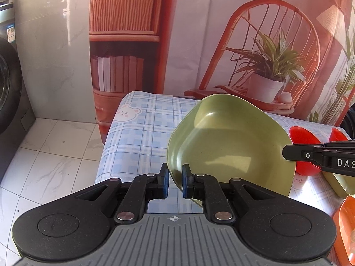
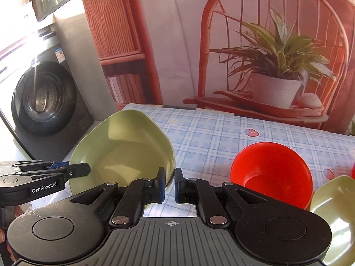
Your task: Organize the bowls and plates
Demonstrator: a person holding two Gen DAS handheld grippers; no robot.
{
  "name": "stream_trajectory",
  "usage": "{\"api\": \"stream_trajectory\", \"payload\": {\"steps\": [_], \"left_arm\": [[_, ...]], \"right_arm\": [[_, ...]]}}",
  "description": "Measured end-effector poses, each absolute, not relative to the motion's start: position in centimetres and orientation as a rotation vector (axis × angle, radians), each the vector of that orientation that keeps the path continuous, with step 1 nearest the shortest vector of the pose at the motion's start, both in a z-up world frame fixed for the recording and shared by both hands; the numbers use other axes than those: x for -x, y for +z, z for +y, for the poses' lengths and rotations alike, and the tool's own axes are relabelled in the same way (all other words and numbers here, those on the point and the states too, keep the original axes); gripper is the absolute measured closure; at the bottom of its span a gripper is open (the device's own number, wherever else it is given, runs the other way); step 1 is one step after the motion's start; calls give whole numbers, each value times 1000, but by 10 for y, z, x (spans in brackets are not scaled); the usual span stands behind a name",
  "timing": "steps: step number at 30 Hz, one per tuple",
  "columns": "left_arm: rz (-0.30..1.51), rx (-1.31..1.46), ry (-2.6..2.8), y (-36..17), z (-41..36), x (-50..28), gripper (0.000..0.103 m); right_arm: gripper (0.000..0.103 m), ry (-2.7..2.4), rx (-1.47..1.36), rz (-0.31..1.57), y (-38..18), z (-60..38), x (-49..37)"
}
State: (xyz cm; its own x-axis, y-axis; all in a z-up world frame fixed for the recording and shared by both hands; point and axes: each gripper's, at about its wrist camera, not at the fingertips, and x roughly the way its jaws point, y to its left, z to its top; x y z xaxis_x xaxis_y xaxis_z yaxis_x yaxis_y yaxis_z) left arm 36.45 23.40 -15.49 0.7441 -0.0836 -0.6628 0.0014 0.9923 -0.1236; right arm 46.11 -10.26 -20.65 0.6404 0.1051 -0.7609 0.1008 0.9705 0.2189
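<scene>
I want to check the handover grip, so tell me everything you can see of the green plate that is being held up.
The green plate is a matte olive dish, squarish with rounded corners and a deep raised rim, plastic or melamine by its look, and empty. It is tilted steeply above the checked tablecloth, its hollow facing the cameras. The left hand-held gripper pinches its near-left rim between blue pads, and the right hand-held gripper pinches the opposite rim. A red bowl sits apart on the cloth.

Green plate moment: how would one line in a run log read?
left claw: shut on green plate, lifted, tilted | right claw: shut on its opposite rim | red bowl: on table
</scene>
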Motion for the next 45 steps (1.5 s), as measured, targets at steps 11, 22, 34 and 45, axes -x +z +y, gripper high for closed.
{"api": "stream_trajectory", "payload": {"steps": [11, 22, 34, 45], "left_arm": [[752, 53, -77, -122, 171, -319, 90], [782, -2, -156, -113, 104, -292, 90], [811, -7, -257, -128, 31, -267, 89], [873, -15, -257, -148, 5, -260, 90]], "right_arm": [[96, -26, -303, 824, -171, -139, -384], [95, -82, -385, 805, -162, -188, -310], [96, -163, -444, 781, -162, -245, -239], [94, -150, -486, 812, -176, -256, -195]]}}
